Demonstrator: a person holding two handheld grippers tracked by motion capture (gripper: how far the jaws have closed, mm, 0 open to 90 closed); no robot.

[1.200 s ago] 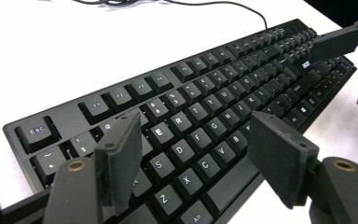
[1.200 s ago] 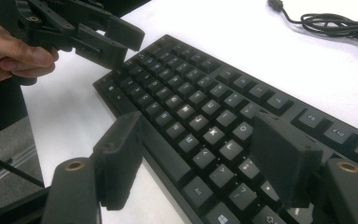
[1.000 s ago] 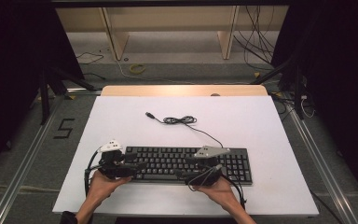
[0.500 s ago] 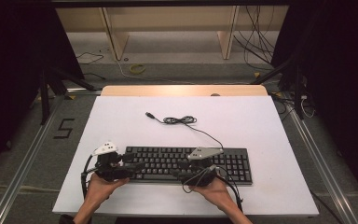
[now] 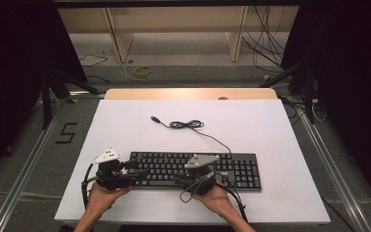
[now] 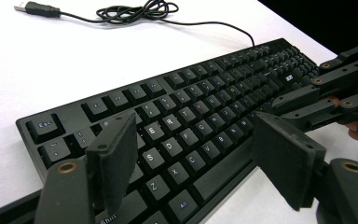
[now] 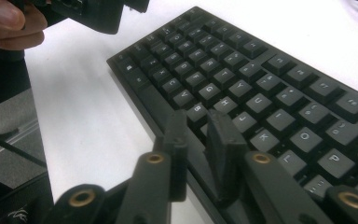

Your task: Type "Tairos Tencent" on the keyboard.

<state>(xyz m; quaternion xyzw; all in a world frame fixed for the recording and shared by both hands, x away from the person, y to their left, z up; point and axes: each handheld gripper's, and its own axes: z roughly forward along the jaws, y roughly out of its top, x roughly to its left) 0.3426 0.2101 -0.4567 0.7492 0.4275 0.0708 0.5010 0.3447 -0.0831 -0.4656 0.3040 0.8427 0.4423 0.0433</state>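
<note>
Black plastic keyboard [image 5: 195, 168] lying flat on the white surface [image 5: 270, 130], down at the 6 o'clock edge close to the person, long side running 9 to 3. Cable [image 5: 188, 124] trailing off from the back edge toward 12 o'clock, bunched in a loose coil, USB plug [image 5: 155, 119] lying free and not plugged into anything. Left hand-held gripper [image 5: 137, 172] parked at the keyboard's 9 o'clock end, jaws spread wide; seen from the left gripper view, one pad sitting over the Caps/Shift corner and the other out past the front edge by the space bar, so hovering around the front-left corner and gripping nothing. Right hand-held gripper [image 5: 179, 181] at the front edge roughly mid-keyboard, and in the right gripper view [image 7: 200, 154] the two pads stand nearly together just at the space bar side, below B and N. Looks pinched on the front lip of the keyboard, or just about closed with nothing between, honestly can't tell which from this angle. Progress-wise: looks early, still the get-a-grip stage. Keyboard flat, not lifted or tilted. Probably left to do: close the left jaws on that corner, make sure the right one really has the edge, then lift or slide the whole thing with both. Worth watching the trailing cable once the keyboard moves.
</note>
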